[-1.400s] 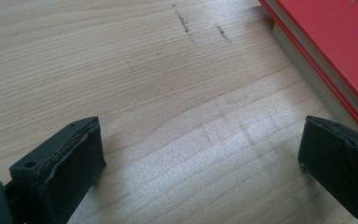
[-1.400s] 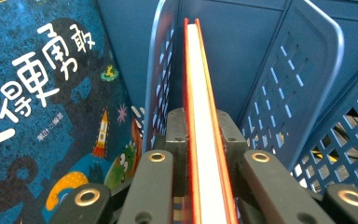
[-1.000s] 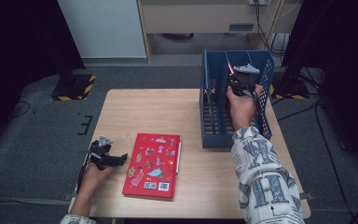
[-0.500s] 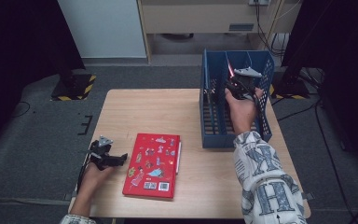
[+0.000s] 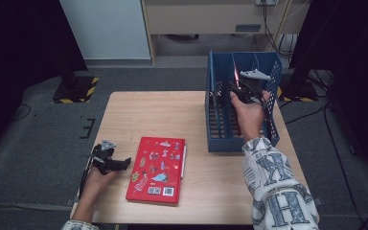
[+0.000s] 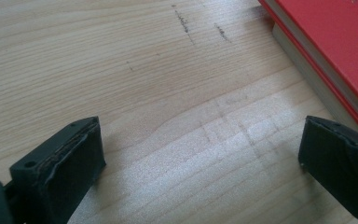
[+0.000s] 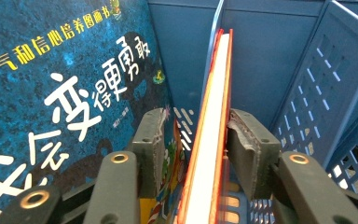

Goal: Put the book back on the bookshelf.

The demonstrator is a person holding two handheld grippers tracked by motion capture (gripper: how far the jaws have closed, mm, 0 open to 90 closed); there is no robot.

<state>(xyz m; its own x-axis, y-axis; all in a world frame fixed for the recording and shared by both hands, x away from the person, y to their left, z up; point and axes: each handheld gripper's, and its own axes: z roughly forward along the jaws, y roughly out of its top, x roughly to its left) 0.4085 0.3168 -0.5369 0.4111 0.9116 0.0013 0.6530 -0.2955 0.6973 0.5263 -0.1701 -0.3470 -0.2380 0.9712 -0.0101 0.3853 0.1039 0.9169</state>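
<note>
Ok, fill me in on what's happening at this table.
A person is filing books into a blue slotted basket. The right gripper straddles an orange-covered book standing upright in the basket beside a blue picture book; its jaws have just been opening, with a gap at one pad. The left gripper rests open on the wooden table beside a red book lying flat.

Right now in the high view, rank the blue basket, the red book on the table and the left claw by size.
1. blue basket
2. red book
3. left claw, clearly smallest
</note>
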